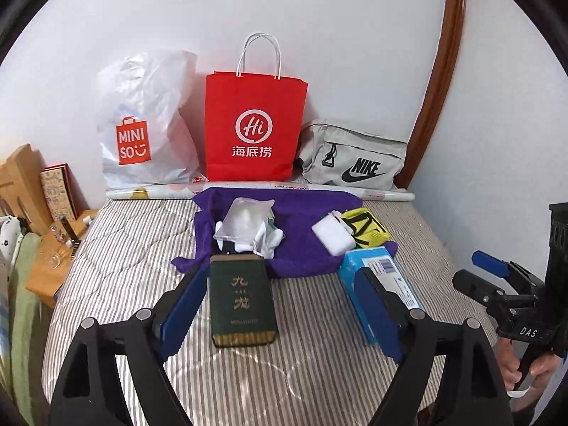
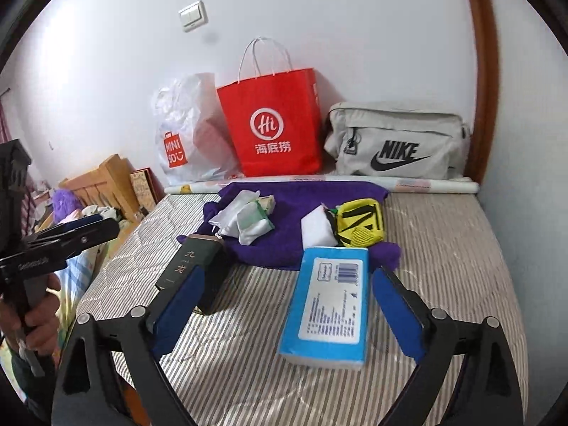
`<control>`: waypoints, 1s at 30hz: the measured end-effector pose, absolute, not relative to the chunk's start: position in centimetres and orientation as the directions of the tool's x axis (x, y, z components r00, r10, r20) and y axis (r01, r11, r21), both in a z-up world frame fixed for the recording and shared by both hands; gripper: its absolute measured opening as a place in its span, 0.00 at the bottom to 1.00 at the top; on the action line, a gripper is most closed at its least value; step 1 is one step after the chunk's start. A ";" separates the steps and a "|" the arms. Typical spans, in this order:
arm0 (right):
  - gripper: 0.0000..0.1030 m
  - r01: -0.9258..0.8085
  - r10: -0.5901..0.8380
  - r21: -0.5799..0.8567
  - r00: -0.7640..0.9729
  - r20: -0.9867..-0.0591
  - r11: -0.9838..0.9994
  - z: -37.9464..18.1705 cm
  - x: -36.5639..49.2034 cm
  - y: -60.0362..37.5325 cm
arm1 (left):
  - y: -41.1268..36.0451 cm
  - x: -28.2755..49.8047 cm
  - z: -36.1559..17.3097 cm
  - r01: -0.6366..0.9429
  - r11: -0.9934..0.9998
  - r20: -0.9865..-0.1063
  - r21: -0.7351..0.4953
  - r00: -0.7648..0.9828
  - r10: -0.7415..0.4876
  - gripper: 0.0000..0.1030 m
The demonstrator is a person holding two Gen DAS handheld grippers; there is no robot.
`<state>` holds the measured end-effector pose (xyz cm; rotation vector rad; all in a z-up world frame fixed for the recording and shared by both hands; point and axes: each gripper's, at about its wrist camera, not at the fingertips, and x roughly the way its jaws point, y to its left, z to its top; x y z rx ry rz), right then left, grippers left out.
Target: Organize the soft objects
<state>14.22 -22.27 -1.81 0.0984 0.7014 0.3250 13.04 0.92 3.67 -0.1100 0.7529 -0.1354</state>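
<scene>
Two hand-held grippers over a striped mattress (image 1: 117,248), both spread wide and gripping nothing. At far left, a wooden bedside stand (image 1: 46,273); against the white wall, a white Miniso bag (image 1: 142,124), a red paper bag (image 1: 254,124) and a grey Nike pouch (image 1: 355,159), with a paper roll (image 1: 170,191) lying along their feet. On the left, left hand-held gripper (image 1: 284,301) poised with pads either side of, and clear of, a dark green box (image 1: 241,298) lying flat on the mattress. Just beyond, on a purple towel (image 1: 301,213), a heap of white socks (image 1: 252,230), part-covered by a clear packet. Further right on the towel, a white folded piece (image 1: 332,232) touching a yellow-and-black mesh item (image 1: 365,229). On the right, right hand-held gripper (image 2: 287,309) straddling a blue tissue pack (image 2: 326,305) without touching it, a person's hand (image 1: 525,365) on its grip.

Judged as between steps: box and pack seemingly set down in front of the towel, soft pieces not yet sorted. Next move likely calls for a reach forward to the socks or the mesh item, pinching low and gently, since limp fabric sags and trails.
</scene>
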 end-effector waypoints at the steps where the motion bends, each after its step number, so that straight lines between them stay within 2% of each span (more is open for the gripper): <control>1: 0.95 -0.248 0.314 0.192 0.723 -0.615 0.949 -1.6 13.8 -22.3 | 0.7 12.5 3.7 0.083 0.986 -0.677 -0.143 0.719 -0.159 0.82; 3: 1.00 -0.217 0.280 0.178 0.748 -0.601 0.960 -1.2 12.5 -22.3 | 0.2 11.2 3.7 0.080 0.988 -0.686 -0.132 0.712 -0.149 0.83; 9: 1.00 -0.202 0.234 0.120 0.776 -0.586 0.972 -0.7 9.1 -21.9 | -0.4 7.5 4.0 0.041 0.997 -0.667 -0.069 0.741 -0.077 0.86; 18: 1.00 -0.194 0.221 0.109 0.782 -0.583 0.975 -1.4 4.8 -22.4 | -1.3 4.1 4.1 -0.001 1.000 -0.644 -0.006 0.765 -0.003 0.86; 30: 1.00 -0.183 0.212 0.108 0.801 -0.560 0.977 -1.2 1.2 -23.5 | -2.5 2.1 4.0 0.018 1.000 -0.635 -0.008 0.772 -0.019 0.86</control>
